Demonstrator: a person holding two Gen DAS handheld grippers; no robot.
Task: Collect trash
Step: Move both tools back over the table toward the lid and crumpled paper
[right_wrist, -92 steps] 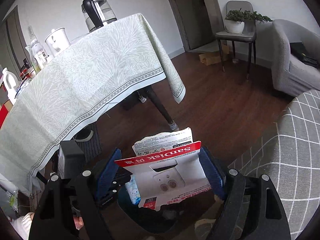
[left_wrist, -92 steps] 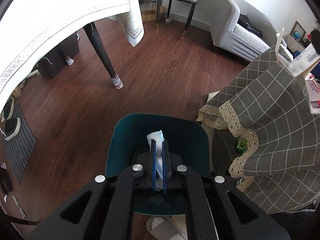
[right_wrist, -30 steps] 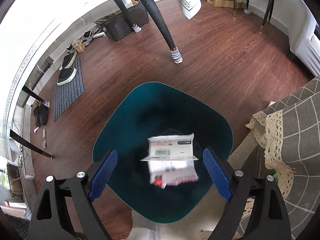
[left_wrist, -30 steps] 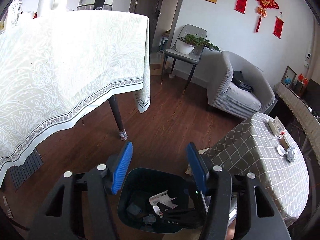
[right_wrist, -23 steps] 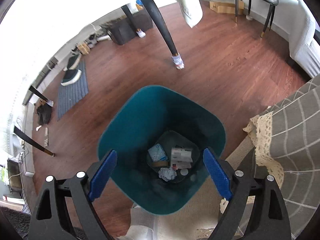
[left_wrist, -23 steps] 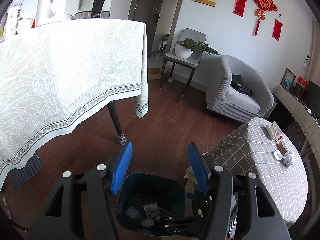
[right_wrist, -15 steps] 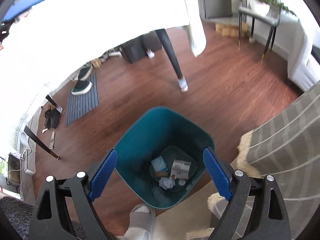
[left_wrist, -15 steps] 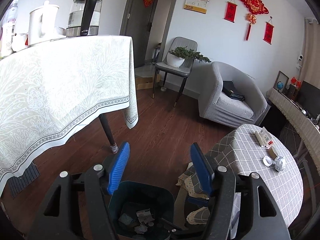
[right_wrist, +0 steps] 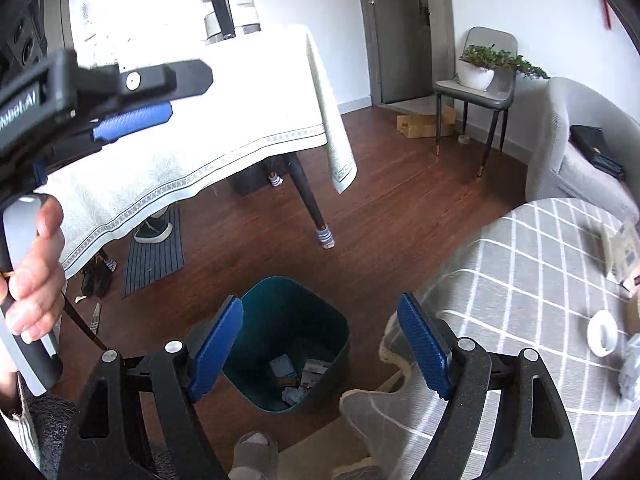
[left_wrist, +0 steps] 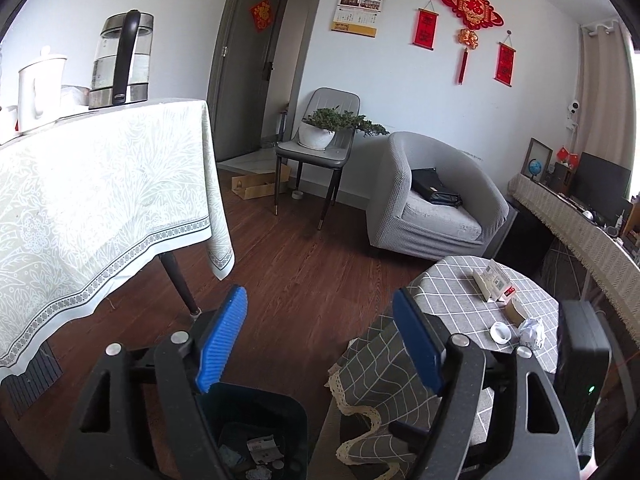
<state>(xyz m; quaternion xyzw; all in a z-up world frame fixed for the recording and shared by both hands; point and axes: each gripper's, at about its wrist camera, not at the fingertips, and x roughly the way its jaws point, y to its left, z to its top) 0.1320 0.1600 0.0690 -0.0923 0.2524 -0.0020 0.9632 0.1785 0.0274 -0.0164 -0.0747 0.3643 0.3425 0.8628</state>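
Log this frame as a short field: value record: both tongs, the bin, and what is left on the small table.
left tongs: open, holding nothing
right tongs: open, holding nothing, above the bin and the table edge
bin: teal, on the wood floor beside the small table, upright
bin contents: several paper and packaging scraps at the bottom
small table: round, grey checked cloth
on table: crumpled wrapper, small white cap, cardboard packet, brown tape roll
task status: trash still on the table
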